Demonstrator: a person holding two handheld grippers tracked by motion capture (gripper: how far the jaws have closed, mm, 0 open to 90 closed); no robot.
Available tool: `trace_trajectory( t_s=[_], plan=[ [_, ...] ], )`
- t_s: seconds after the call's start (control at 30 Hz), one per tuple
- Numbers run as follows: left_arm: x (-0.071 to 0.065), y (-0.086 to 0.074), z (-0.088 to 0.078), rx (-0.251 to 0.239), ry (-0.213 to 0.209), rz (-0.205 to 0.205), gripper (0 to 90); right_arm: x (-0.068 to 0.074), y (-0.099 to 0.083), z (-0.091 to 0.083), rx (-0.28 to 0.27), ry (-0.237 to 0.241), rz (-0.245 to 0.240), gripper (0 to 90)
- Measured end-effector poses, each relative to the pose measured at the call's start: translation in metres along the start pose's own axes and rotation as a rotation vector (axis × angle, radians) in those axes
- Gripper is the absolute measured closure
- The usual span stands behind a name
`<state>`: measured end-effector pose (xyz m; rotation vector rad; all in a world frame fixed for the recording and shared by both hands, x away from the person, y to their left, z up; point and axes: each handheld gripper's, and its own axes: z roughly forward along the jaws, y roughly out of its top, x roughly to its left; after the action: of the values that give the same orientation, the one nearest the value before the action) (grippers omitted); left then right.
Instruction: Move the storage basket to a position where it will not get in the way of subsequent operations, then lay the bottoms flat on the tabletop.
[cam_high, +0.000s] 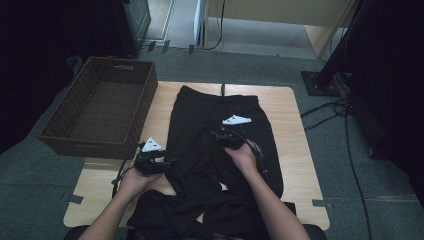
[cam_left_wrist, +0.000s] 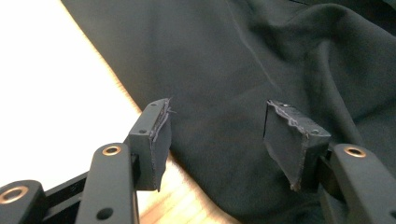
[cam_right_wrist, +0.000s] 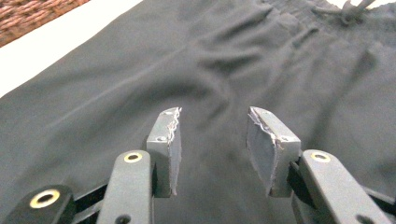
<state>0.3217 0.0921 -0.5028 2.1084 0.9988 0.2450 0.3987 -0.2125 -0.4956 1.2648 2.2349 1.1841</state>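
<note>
Dim room: grey carpet floor (cam_high: 215, 62), light wooden table (cam_high: 295, 150), pale cabinet (cam_high: 280, 15) behind.

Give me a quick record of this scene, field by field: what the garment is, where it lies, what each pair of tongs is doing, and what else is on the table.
garment: black trousers, waistband at the far end
surface: wooden table
left tongs: open, at the trousers' left edge, nothing gripped
right tongs: open, over the middle of the trousers, nothing gripped
other: brown wicker basket, empty, at the table's left
</note>
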Motion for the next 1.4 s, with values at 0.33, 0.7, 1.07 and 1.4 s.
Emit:
trace_trajectory(
  t_s=[0.33,0.7,1.07,1.4],
  plan=[
    [-0.003,-0.008,0.0,0.014,0.004,-0.017,40.1,0.007,0.029,0.041,0.036,0.016,-0.044,54.1],
    [-0.006,-0.016,-0.007,0.005,0.03,-0.031,40.2,0.03,0.049,0.074,0.032,0.033,-0.074,49.4],
    [-0.01,-0.018,-0.003,0.001,0.035,-0.03,45.3,0.054,0.066,0.108,0.03,0.05,-0.087,42.2],
    [-0.014,-0.019,-0.004,0.017,0.028,-0.022,57.7,0.071,0.07,0.133,0.041,0.016,-0.1,38.5]
  ],
)
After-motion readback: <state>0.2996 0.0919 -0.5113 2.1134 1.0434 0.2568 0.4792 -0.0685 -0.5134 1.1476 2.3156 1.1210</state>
